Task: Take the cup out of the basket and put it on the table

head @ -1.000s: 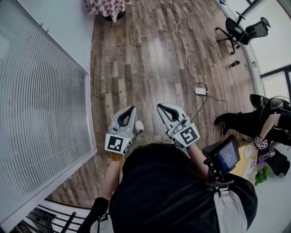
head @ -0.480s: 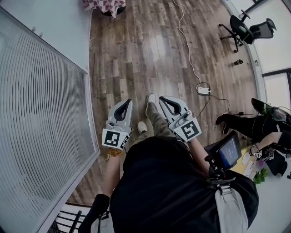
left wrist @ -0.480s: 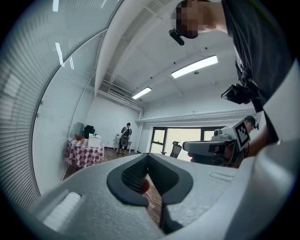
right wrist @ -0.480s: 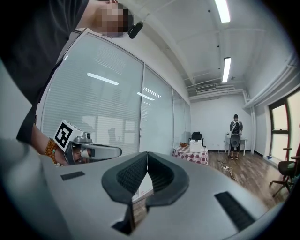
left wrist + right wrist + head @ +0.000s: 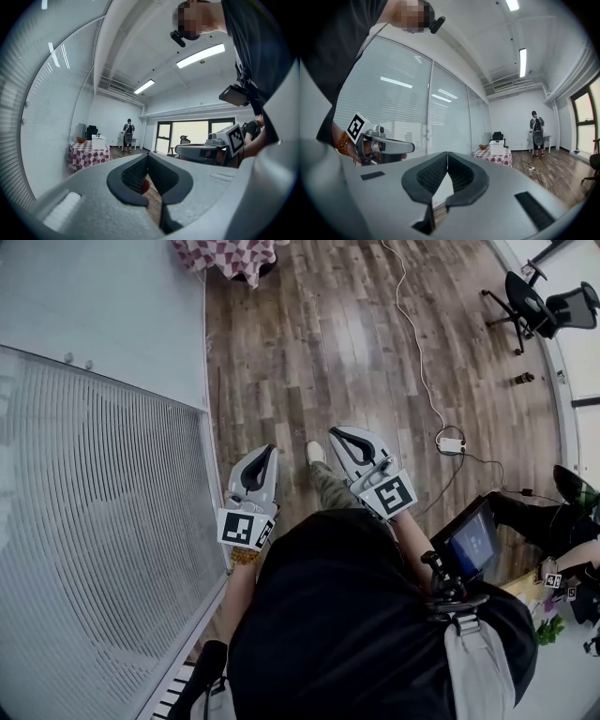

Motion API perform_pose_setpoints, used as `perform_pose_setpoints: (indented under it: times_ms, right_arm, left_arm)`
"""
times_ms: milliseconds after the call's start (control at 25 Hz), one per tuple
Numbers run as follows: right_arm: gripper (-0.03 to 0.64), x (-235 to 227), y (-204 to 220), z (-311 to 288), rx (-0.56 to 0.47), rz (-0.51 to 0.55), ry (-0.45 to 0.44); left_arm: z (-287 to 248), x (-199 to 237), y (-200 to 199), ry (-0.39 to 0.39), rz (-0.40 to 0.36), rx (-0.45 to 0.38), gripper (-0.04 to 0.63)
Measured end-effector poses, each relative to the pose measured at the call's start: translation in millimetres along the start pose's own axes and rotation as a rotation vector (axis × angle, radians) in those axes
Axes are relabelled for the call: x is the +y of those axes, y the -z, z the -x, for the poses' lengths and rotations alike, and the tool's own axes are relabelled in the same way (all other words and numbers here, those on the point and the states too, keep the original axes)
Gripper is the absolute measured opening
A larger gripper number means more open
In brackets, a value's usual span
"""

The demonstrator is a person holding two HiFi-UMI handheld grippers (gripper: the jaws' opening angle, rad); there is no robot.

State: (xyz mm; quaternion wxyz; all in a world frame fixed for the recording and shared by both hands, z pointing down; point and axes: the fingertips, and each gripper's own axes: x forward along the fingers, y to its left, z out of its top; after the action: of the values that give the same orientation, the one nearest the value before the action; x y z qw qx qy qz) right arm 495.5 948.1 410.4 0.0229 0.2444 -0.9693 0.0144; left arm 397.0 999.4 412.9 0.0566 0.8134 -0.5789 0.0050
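Bright room, long ceiling lamps glowing white, pale shine on the wood floor below the lamps, bent round edges with dark corners, close parts blurry

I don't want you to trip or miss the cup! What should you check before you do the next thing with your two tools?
1. Left tool empty, jaws together: ok.
2. Right tool empty, jaws together: ok.
3. Checked table close enough to reach: not ok, it stands far down the room.
4. Cup spotted: cannot tell; the white box on that table is too small to make out.
5. White cable out of the walking line: ok, it lies on the wooden floor off to the right.
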Motion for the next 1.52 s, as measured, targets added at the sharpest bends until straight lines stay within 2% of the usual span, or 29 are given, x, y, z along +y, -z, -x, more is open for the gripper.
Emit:
perform_pose_setpoints:
  times_ms: [160, 280, 440, 600, 1000, 1320, 1520]
  right_arm:
    - [0.011, -71, -13, -54, -0.051, -0.033, 0.008]
    - [0.011, -116, -13, -94, -0.068, -0.035, -0.006]
    - [0.011, -162, -16, -136, -0.054, -0.018, -0.008]
    - [0.011, -194, -20, -174, -0.048, -0.007, -0.023]
    - [0.011, -297, -11, -326, 0.019, 0.014, 0.062]
    - [0.011, -382, -48, -466, 0.023, 0.023, 0.073]
    - [0.011, -422, -49, -517, 0.02, 0.005, 0.127]
  left_arm:
    - [-62, 30, -22, 0.031, -0.06, 0.035, 0.005]
    - [-98, 61, -33, 0.009, -0.078, 0.036, 0.005]
    - [-133, 100, -40, -0.046, -0.064, 0.029, 0.005]
    - [-177, 143, -37, -0.057, -0.041, 0.029, 0.005]
    - [-327, 289, -27, 0.039, 0.019, 0.019, 0.005]
    - [-455, 396, -69, 0.16, -0.012, -0.001, 0.005]
    - [-513, 446, -80, 0.198, -0.012, 0.0, 0.005]
